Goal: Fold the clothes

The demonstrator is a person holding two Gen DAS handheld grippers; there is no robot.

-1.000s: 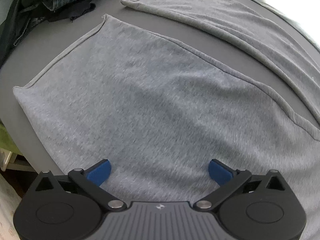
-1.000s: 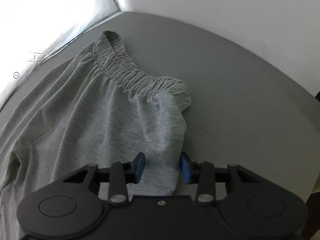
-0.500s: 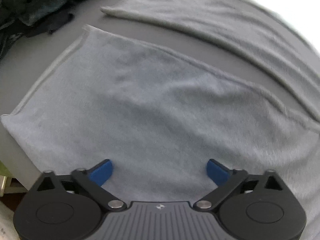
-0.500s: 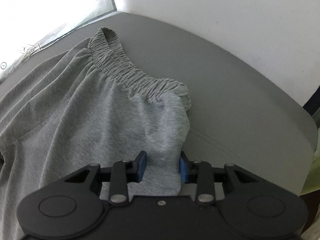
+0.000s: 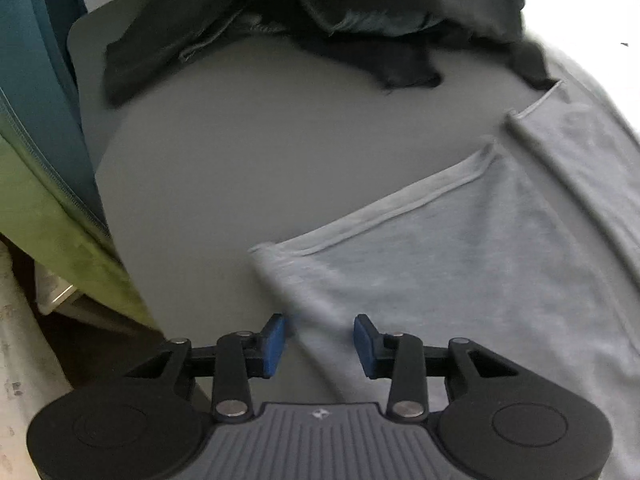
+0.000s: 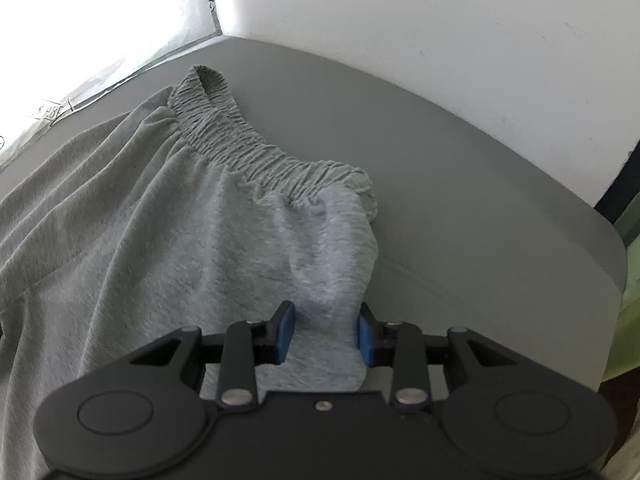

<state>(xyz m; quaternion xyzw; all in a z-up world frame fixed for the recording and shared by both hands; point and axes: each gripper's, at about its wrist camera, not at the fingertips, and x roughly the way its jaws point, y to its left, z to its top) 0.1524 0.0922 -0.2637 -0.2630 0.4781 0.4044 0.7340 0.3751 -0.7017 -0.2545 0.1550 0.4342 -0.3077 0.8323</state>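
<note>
The grey trousers [image 5: 480, 272] lie spread on the grey table [image 5: 260, 152]; in the left wrist view the left gripper [image 5: 320, 340] has its blue fingers [image 5: 274, 342] part-spread, one to each side of the side edge of a trouser leg just behind its hemmed cuff [image 5: 384, 216]; fabric runs between them, but whether the pads press it I cannot tell; ahead of the fingers and beyond the cuff, bare table, then a heap of dark clothes [image 5: 320, 12] at the far edge; left of the fingers, a green and blue fabric thing [image 5: 48, 184] past the table's rim.

In the right wrist view the right gripper [image 6: 326, 336] pinches the side edge of the trousers between its blue fingers [image 6: 285, 334]; the gathered elastic waistband [image 6: 256, 152] curves away ahead of the fingers and to their left; right of the fingers, bare table up to a white wall [image 6: 440, 28].
</note>
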